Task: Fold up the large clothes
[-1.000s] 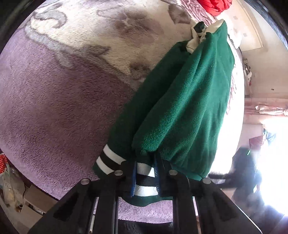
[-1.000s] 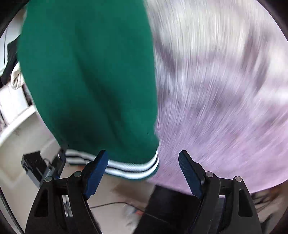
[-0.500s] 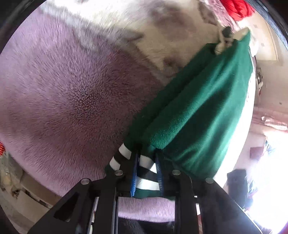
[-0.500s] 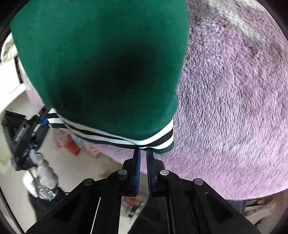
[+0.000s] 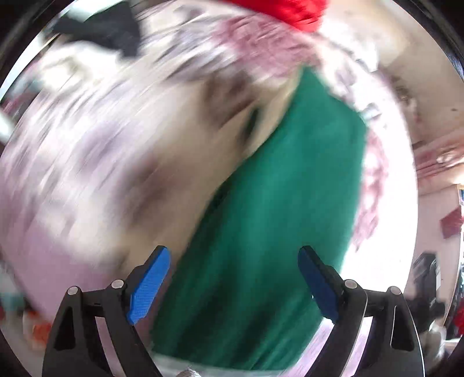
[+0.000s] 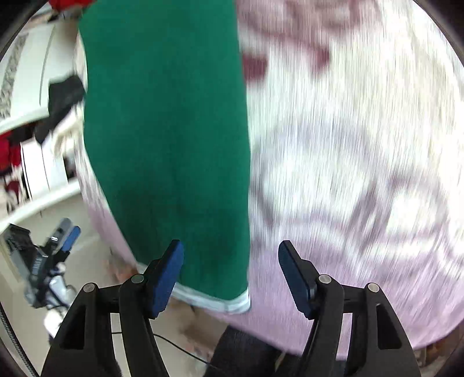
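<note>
Left gripper (image 5: pixel 233 285): fingers just opened wide, empty | Right gripper (image 6: pixel 230 278): fingers just opened, empty | Green garment (image 6: pixel 168 139): flat on blanket (image 6: pixel 348 174), 12 o'clock.

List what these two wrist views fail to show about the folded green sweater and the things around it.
- Folded green fleece sweater, left wrist view: its near hem is cut off behind the left gripper, whose jaws have just been opening and stand clear of the cloth.
- Its collar, right wrist view: cut off by the top edge.
- Purple and cream plush blanket: pattern smeared by motion blur.
- Red cloth: cropped, unidentifiable.
- Right gripper: just opened, empty.
</note>
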`<act>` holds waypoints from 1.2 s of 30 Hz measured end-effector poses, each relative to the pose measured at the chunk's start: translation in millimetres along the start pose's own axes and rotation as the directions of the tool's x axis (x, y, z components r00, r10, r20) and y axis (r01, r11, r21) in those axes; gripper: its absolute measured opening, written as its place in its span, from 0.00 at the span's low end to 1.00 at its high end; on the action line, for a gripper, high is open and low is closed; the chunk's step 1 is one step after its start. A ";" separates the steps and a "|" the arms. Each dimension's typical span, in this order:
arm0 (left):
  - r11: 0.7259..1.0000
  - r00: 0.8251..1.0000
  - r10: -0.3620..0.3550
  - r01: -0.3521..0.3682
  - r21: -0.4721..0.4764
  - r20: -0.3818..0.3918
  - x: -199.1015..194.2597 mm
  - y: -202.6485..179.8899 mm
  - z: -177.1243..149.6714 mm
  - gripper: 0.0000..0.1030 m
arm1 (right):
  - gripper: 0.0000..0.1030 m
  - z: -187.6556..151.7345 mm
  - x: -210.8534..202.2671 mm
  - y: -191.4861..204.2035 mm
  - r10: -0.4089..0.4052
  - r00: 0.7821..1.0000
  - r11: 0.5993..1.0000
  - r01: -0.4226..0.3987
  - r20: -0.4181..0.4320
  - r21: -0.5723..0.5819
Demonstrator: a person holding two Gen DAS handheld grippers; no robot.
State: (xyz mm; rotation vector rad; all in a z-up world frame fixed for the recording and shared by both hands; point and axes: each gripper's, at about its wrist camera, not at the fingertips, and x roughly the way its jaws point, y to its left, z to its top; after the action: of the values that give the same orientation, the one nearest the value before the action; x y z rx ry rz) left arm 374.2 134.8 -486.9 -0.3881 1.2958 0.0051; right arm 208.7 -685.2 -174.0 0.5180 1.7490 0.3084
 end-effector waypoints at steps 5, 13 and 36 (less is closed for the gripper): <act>0.981 0.996 0.018 -0.034 0.191 0.085 64.1 -85.9 106.9 0.88 | 0.18 79.2 -27.7 5.4 0.000 0.976 1.000 -0.004 0.218 0.017; 0.978 0.986 0.147 -0.134 0.160 -0.073 188.8 -56.1 192.3 0.90 | 0.18 204.4 -39.4 30.0 0.080 0.939 0.990 -0.115 0.334 0.087; 0.982 0.992 0.034 -0.011 0.186 -0.122 198.7 -10.8 213.6 0.97 | 0.17 384.6 -40.1 44.5 -0.022 0.966 0.995 -0.005 0.256 0.103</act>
State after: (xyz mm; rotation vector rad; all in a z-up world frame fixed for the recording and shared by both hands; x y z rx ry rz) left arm 631.9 143.1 -623.7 -0.2167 1.4113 -0.1218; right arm 596.1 -692.8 -211.3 0.5976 1.5190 0.1375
